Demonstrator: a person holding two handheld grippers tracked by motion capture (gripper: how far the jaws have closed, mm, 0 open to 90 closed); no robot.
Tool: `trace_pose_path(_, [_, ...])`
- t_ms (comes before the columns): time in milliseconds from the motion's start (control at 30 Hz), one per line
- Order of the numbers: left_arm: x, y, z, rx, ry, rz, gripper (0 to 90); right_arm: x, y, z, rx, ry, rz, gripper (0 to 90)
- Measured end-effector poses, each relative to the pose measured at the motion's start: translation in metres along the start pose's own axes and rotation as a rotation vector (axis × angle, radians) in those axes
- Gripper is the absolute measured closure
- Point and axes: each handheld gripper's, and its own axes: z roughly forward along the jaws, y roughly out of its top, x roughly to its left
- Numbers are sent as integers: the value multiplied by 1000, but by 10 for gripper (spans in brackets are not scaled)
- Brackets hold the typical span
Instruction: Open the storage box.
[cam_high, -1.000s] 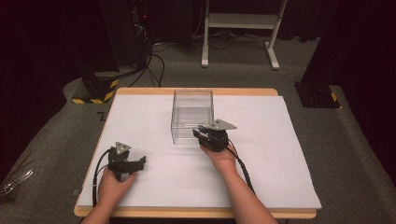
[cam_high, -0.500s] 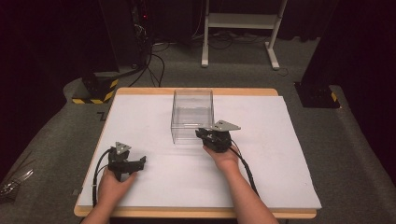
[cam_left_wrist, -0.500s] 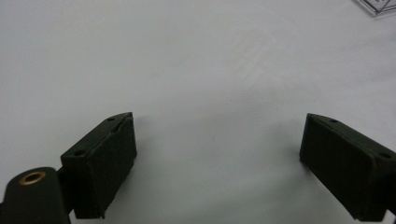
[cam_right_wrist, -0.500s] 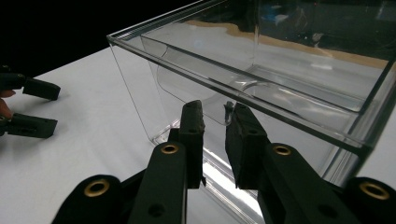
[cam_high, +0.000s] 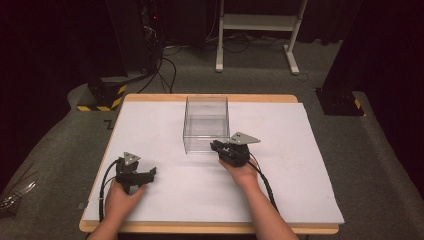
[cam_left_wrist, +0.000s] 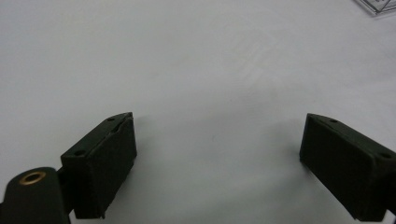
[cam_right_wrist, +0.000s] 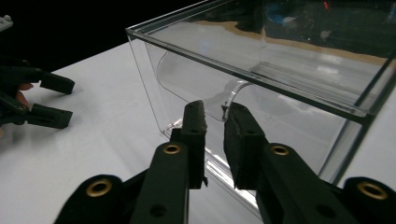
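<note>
Right gripper (cam_right_wrist: 213, 116) jaws just closing, narrow gap, on curved handle (cam_right_wrist: 232, 90) of clear plastic box (cam_high: 205, 122), surface centre; grip unclear. Left gripper (cam_left_wrist: 219, 158) wide open, empty, well apart.

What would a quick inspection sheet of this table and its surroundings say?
Surface: white sheet on a wooden table.
Job's things: clear plastic box with a curved clear handle on its near face.
Clutter: nothing seen.
Grippers: left gripper wide open over bare sheet; right gripper nearly closed just below the handle, with no contact evident.
Cables: black cable trails along the right forearm.
Surroundings: grey carpet, white stand legs, yellow-black striped base.
</note>
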Motion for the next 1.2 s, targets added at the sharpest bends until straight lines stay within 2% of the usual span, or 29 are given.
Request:
trace_pose_path(133, [0,0,0,0,0,0,113,0,0,6,-1,9,7,705])
trace_pose_path(233, [0,0,0,-1,0,0,113,0,1,7,-5,16,5,705])
trace_pose_path(567, [0,0,0,-2,1,-1,113,-3,1,3,-4,41,-23,775])
trace_pose_path(1200, [0,0,0,-7,3,-1,113,5,-6,-10,-6,58,-39,804])
